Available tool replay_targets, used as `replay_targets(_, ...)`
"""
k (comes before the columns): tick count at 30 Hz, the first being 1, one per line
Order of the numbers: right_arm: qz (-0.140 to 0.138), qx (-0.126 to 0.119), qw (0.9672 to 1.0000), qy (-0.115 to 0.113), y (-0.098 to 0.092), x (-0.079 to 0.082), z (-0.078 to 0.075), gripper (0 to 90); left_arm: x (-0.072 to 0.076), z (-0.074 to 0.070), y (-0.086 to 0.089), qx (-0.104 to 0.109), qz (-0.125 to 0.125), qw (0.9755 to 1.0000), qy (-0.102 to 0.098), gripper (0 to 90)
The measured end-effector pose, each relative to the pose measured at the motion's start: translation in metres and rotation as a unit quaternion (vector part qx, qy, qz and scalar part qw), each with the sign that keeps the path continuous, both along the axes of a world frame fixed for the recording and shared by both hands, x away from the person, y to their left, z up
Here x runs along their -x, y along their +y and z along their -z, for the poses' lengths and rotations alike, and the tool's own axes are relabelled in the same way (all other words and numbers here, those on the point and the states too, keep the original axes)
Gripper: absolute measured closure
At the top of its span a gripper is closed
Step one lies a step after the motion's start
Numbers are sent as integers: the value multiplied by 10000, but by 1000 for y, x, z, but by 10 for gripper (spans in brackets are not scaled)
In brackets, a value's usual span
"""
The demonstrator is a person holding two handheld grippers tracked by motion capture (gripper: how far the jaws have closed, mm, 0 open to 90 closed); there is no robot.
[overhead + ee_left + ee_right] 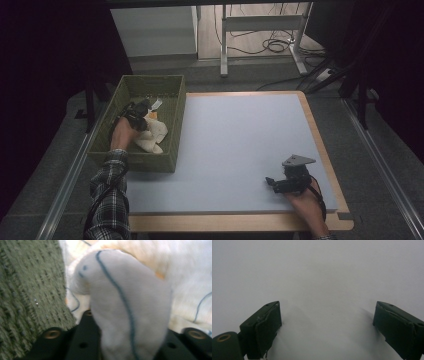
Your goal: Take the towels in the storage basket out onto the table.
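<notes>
A cream-white cloth (152, 136) lies bunched in the olive-green crate (177, 127) at the table's left edge. My left gripper (144, 121) reaches down into the crate onto the cloth. In the left gripper view a fold of white cloth with a thin blue line (125, 302) bulges up between the black jaws, so the left gripper (127, 342) is shut on it. My right gripper (270, 182) rests low over the grey table top (235, 135) at the front right. In its own view the right gripper (327, 325) is open with nothing between its fingers.
A green knitted-looking surface (25, 290) lies left of the held fold. A small white and orange piece (156, 105) sits deeper in the crate. The table has a wooden rim (320, 145). Beyond it stand a white cabinet (155, 30) and a desk frame (260, 25) with cables.
</notes>
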State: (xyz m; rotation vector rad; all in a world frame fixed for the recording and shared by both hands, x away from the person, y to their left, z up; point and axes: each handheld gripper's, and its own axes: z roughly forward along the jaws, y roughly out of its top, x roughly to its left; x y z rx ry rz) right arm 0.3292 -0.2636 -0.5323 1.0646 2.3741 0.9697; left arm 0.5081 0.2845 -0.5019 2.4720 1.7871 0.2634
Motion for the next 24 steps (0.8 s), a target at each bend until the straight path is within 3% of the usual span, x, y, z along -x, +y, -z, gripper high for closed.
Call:
replay_targets(3,-1,-2,10000,0,0,0,0,82,0,-5,9,482,-127,9987,-72,834)
replay_targets(7,-1,-2,10000,1,0,0,0,82,5,-17,17,868,-157,9956,-319,834)
replay_targets(10,-1,-2,10000,0,0,0,0,82,11,-31,22,1157,-224,9919,-479,833)
replay_targets(15,0,4,10000,-1,0,0,0,82,23,-58,28,1486,-181,9860,-738,832)
replay_targets(24,1,5,10000,-2,0,0,0,82,43,-104,33,1762,-127,9781,-1102,832)
